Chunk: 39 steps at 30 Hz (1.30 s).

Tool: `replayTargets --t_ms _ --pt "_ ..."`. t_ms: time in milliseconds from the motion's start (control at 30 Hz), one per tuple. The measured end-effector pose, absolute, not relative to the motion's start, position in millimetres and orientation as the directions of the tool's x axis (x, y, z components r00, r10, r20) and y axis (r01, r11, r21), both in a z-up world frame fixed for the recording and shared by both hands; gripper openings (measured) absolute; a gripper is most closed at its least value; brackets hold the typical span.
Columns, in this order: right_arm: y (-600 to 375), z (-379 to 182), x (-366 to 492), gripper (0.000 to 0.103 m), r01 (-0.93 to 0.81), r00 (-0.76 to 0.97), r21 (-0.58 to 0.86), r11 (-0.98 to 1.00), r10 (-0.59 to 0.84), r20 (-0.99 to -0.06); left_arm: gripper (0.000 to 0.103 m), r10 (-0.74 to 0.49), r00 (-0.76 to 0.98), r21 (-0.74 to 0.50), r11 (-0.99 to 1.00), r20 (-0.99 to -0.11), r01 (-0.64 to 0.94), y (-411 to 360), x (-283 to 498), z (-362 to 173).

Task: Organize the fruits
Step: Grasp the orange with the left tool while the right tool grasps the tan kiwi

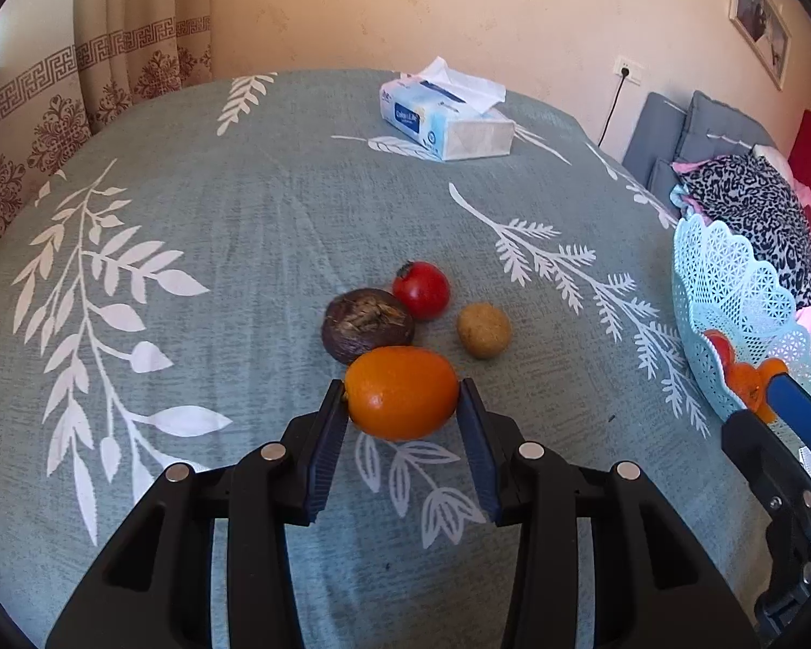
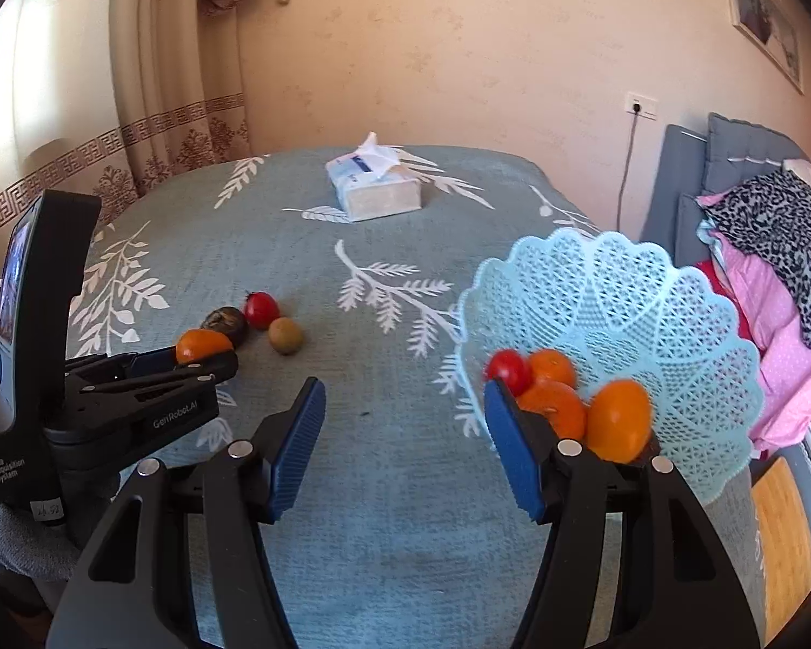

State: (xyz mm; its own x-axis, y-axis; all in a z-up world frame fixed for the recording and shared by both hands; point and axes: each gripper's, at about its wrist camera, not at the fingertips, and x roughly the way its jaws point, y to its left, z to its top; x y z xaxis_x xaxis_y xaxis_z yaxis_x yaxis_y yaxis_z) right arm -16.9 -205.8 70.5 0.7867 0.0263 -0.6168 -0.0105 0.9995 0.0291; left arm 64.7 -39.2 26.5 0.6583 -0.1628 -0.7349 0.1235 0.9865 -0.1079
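My left gripper (image 1: 403, 397) pinches an orange (image 1: 401, 392) bound for the basket (image 2: 649, 292); my right gripper (image 2: 403, 446) waits open, empty.

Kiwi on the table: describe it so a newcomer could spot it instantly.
On the grey-green leaf-print tablecloth, find the loose fruit cluster left of the lace basket. The kiwi sits on the cluster's basket side, apart from the tomato. It is the only dull tan-brown, matte fruit there.

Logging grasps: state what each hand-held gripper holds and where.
Left hand-held gripper clamps the orange across its two ends, one finger pad on each. Right hand-held gripper is open and holds nothing.
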Motion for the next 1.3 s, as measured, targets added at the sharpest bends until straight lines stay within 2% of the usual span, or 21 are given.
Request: replayTargets --t_ms 333,633,1000,1100,1300 --pt "-168 64 23 0.063 -0.153 0.734 0.062 0.986 0.155 -0.661 0.042 -0.089 0.704 -0.076 0.996 -0.705 0.050 -7 47 32" --pt "-142 39 68 0.061 -0.207 0.648 0.085 0.975 0.202 -0.735 0.042 -0.057 0.730 -0.075 0.997 -0.682 0.007 12 36 36" --pt "-135 22 100 0.038 -0.187 0.608 0.084 0.979 0.183 -0.773 0.042 -0.062 0.727 -0.086 0.996 -0.684 0.004 14 37 35" --pt "-133 21 101 0.027 -0.186 0.610 0.063 0.981 0.166 -0.775 0.042 -0.063 0.725 -0.085 0.996 -0.686 0.005 13 37 35" --pt "-136 23 94 0.026 -0.169 0.619 0.055 0.984 0.149 -0.771 0.042 -0.062 0.726 -0.086 0.996 -0.684 0.004 13 37 34"
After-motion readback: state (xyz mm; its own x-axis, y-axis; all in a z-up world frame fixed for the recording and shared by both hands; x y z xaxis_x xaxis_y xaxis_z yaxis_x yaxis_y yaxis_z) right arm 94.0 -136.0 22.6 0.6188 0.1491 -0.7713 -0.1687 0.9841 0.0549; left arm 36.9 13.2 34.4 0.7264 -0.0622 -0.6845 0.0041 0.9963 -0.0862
